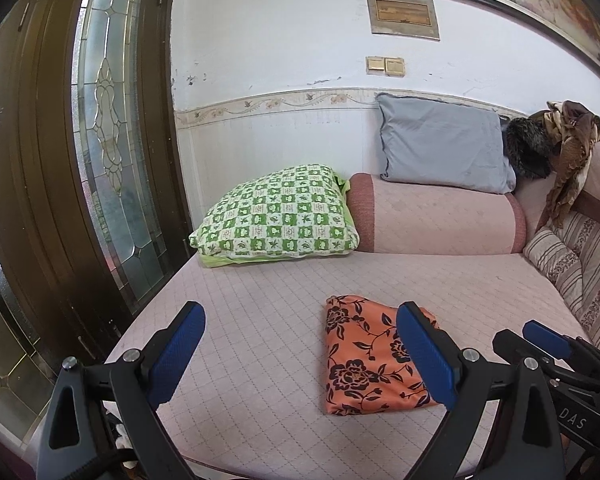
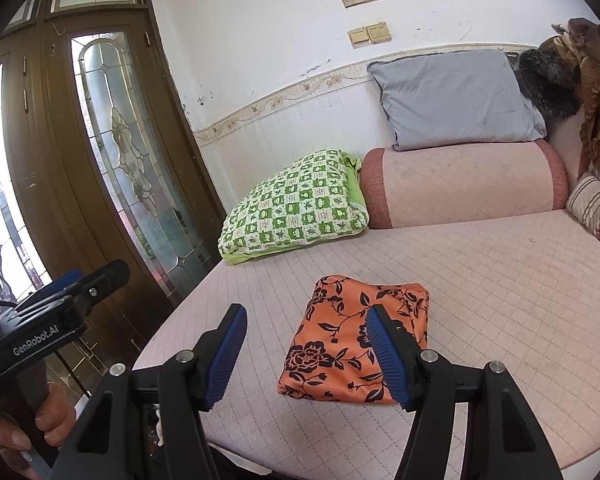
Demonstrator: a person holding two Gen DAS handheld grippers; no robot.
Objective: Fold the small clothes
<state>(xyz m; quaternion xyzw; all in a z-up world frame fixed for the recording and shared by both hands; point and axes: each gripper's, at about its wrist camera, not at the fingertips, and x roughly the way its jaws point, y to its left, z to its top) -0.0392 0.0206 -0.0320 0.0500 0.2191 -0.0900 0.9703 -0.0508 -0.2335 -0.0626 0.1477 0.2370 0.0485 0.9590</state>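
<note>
An orange cloth with a black flower print (image 1: 364, 356) (image 2: 348, 344) lies folded into a compact rectangle on the pink quilted sofa seat (image 1: 260, 320) (image 2: 500, 300). My left gripper (image 1: 300, 344) hovers over the seat's near edge, open, with nothing between its blue pads; the cloth lies just behind its right pad. My right gripper (image 2: 304, 348) is open too, above the cloth's near left part, touching nothing. In the left wrist view the right gripper (image 1: 548, 340) shows at the right edge. In the right wrist view the left gripper (image 2: 68, 292) shows at the left, held by a hand (image 2: 52, 416).
A green checked pillow (image 1: 280, 216) (image 2: 296, 208) lies at the seat's back left, next to a pink bolster (image 1: 436, 216) (image 2: 464, 180) with a grey pillow (image 1: 440, 144) (image 2: 456, 96) on top. Striped cushions (image 1: 572, 264) and draped brown cloths (image 1: 568, 148) fill the right. A dark wooden glass door (image 1: 112, 140) stands left.
</note>
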